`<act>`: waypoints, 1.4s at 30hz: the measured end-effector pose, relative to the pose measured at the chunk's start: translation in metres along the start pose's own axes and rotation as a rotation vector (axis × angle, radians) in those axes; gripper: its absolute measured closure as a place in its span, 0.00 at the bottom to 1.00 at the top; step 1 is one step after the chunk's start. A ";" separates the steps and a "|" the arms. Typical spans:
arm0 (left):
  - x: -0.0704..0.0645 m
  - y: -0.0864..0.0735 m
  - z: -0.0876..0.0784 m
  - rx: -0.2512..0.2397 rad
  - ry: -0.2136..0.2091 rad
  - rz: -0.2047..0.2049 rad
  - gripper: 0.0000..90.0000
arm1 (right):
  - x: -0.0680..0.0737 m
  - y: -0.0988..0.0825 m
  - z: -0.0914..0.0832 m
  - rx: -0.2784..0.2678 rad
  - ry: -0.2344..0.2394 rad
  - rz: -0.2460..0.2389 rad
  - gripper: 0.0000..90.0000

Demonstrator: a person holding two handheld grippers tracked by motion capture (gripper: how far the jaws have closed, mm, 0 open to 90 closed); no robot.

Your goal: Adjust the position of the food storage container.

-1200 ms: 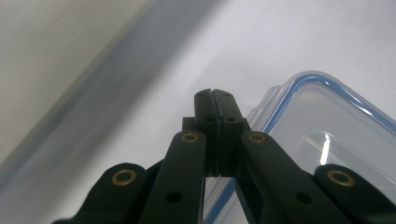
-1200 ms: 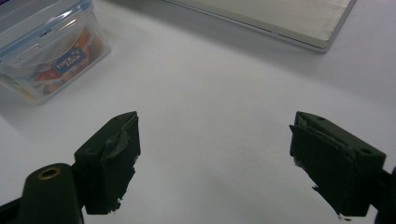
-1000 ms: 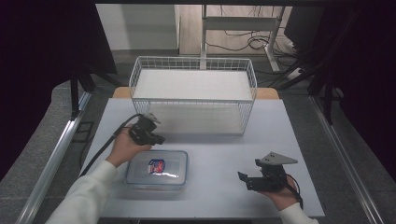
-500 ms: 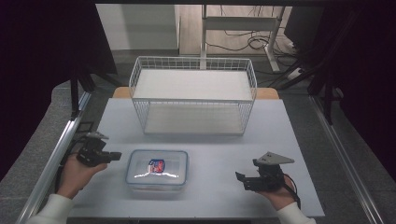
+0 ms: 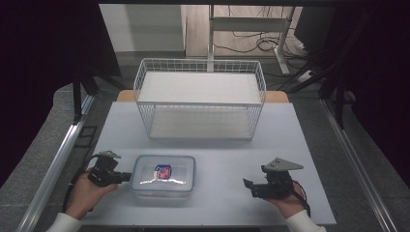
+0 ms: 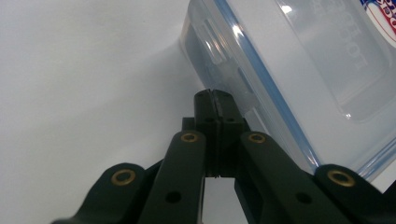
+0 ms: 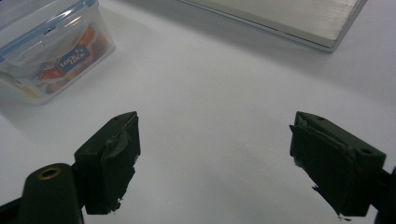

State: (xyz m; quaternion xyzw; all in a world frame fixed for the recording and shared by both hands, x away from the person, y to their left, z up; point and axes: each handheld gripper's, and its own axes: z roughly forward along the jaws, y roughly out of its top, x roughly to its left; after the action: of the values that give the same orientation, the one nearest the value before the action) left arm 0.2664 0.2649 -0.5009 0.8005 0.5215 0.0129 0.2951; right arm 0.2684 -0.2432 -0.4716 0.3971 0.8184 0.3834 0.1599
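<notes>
Below, labelled parts.
Object: clear rectangular plastic food box with blue-sealed snap lid [image 5: 163,175], on the white table [image 5: 290,140], touching or just ahead of the left gripper [image 5: 126,177] tips.
Left gripper: jaws clenched together, nothing between them.
Right gripper [image 5: 247,185]: jaws spread wide, empty, well apart from the box.
Handling: probably rigid, smooth, slippery, light.
Grip: likely across its short walls, under the lid rim.
</notes>
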 end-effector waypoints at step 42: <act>-0.061 0.038 0.048 0.019 -0.236 0.068 1.00 | -0.004 0.001 0.001 0.002 0.002 0.001 0.18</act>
State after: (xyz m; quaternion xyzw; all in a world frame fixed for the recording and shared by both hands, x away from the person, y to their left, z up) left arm 0.2859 0.1808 -0.5047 0.8163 0.4561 -0.0762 0.3462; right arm 0.2717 -0.2454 -0.4719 0.3973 0.8187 0.3831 0.1584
